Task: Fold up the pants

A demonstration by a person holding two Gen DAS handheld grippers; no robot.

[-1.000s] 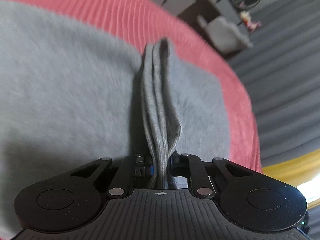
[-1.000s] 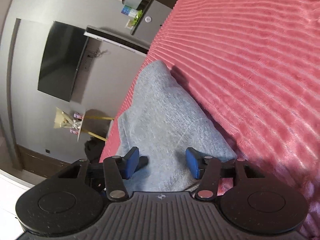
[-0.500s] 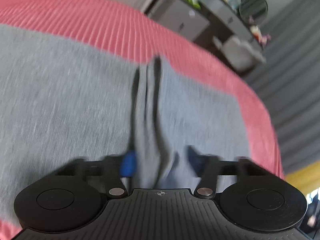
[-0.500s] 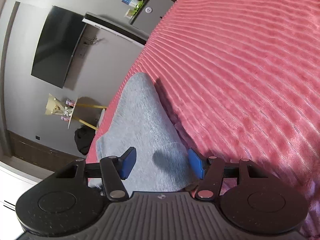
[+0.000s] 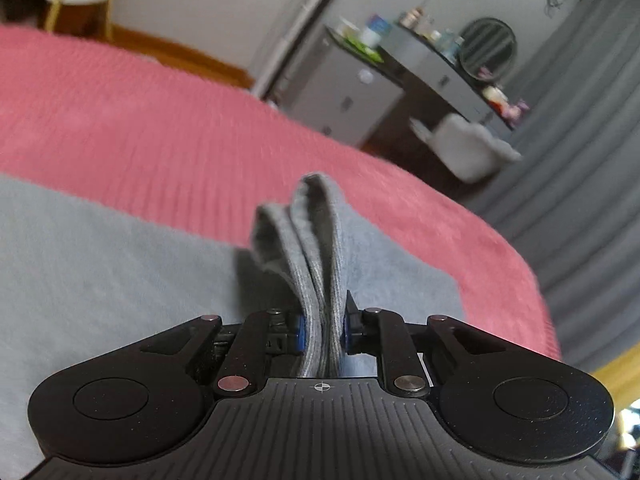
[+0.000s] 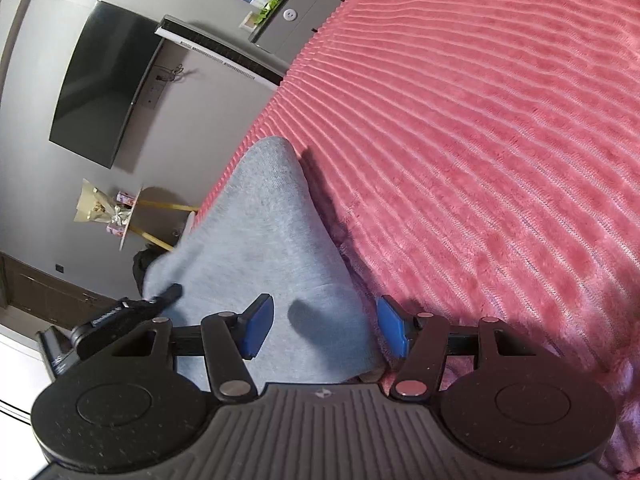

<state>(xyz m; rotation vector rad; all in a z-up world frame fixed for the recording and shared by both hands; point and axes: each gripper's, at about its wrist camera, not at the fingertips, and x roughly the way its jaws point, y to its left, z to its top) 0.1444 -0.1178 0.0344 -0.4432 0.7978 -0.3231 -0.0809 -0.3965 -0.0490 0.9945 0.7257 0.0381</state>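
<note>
Again left hand-held gripper (image 5: 323, 330) on pants (image 5: 316, 240)

Pants (image 5: 120, 264) grey matt knit cloth; bedspread (image 6: 480, 140) pink ribbed plush

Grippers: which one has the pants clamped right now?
The left gripper: its blue pads pinch a bunched fold of the grey pants. The right gripper is open above flat fabric.
</note>
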